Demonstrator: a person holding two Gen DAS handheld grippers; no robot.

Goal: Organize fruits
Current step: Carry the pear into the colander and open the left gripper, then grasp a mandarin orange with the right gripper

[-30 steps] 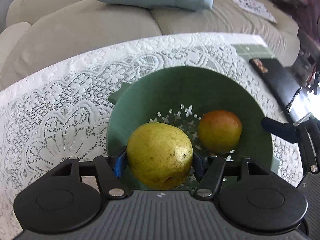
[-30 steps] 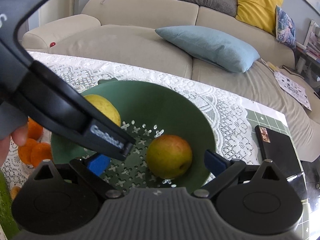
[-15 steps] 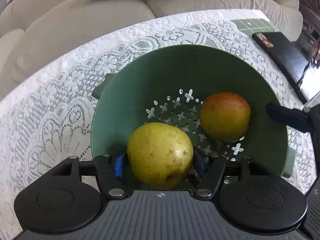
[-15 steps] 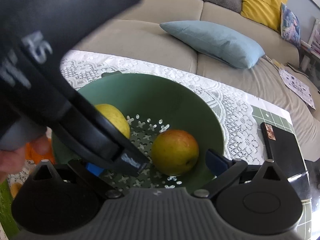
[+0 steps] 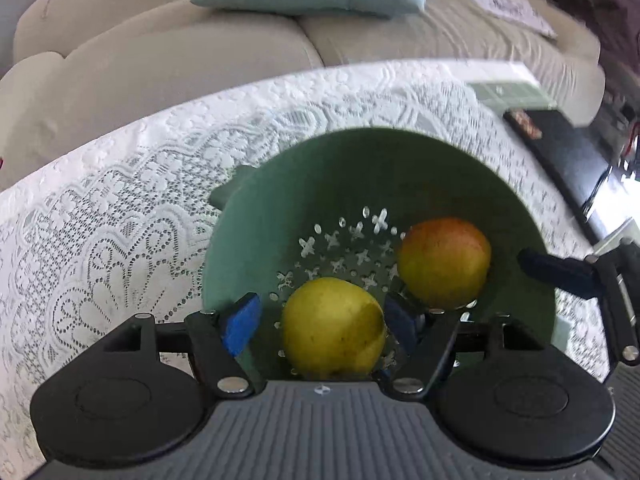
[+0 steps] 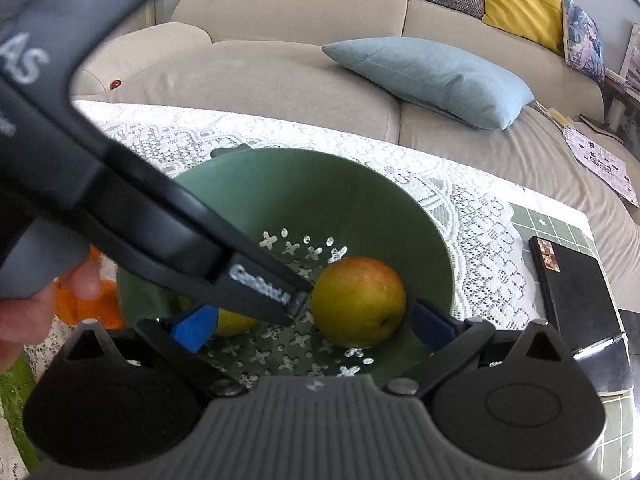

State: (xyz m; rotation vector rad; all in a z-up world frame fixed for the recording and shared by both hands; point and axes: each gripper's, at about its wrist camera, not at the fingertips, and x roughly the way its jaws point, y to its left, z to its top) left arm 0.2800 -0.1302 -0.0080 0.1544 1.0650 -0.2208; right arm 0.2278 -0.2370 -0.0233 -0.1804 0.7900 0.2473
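Note:
A green colander bowl (image 5: 280, 200) stands on the lace tablecloth. A yellow fruit (image 5: 334, 326) lies on its perforated floor between the blue pads of my left gripper (image 5: 320, 322). The jaws are opening, and the left pad (image 5: 240, 326) stands clear of the fruit. A red-yellow fruit (image 5: 444, 262) rests beside it, to the right. In the right wrist view my right gripper (image 6: 316, 326) is open at the bowl's (image 6: 360, 184) near rim, with the red-yellow fruit (image 6: 358, 300) beyond its pads. The left gripper's body (image 6: 160, 216) crosses that view and hides most of the yellow fruit (image 6: 232, 322).
Orange fruits (image 6: 72, 304) lie left of the bowl, by a person's hand (image 6: 24, 312). A black flat case (image 6: 572, 292) sits on a green mat at the table's right end. A beige sofa with a blue cushion (image 6: 432, 76) runs behind the table.
My left gripper's pads have parted from the yellow fruit, which now rests on the bowl's floor. The right gripper has stayed at the rim.

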